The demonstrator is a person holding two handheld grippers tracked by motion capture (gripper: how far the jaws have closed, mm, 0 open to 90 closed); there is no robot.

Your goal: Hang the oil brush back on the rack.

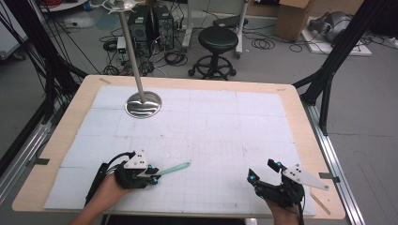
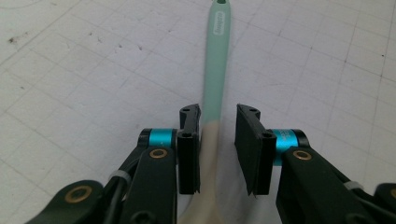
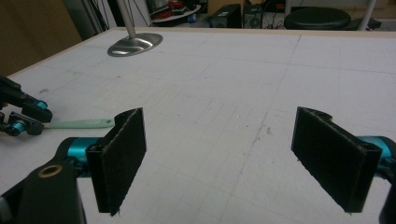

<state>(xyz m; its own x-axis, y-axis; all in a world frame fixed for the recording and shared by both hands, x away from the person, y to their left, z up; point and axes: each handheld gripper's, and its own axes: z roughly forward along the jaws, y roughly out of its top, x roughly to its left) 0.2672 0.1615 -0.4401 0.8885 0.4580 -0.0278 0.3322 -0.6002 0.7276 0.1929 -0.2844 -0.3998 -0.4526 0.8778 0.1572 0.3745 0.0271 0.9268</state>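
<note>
On the near-left of the table, high view:
Tool: mint-green spatula [image 1: 174, 167], slim and flat, lying on the white gridded mat [image 1: 211, 126], handle tip toward the mat's middle.
Left gripper [image 1: 151, 176]: over the tool's near end, held in a hand [image 1: 105, 192].
Right gripper [image 1: 264, 172]: near-right of the mat, well apart from the tool; grey three-cornered plate on top.
Stand: polished metal disc base [image 1: 143, 104] with a thin upright pole, far-left of the mat.

Left gripper view:
Spatula [image 2: 215, 60]: matte green handle, small hole and printed mark at the tip; turns cream and widens between the jaws.
Claw [image 2: 218, 135]: jaws straddle the tool; one pad touches or nearly touches it, the other stands off with a gap, so not clamped.
Mat: scuffed, faint grid lines.

Right gripper view:
Claw [image 3: 233, 154]: jaws wide apart, rough black pads, bare mat between.
Spatula [image 3: 79, 123]: at left, its end at the other gripper.
</note>
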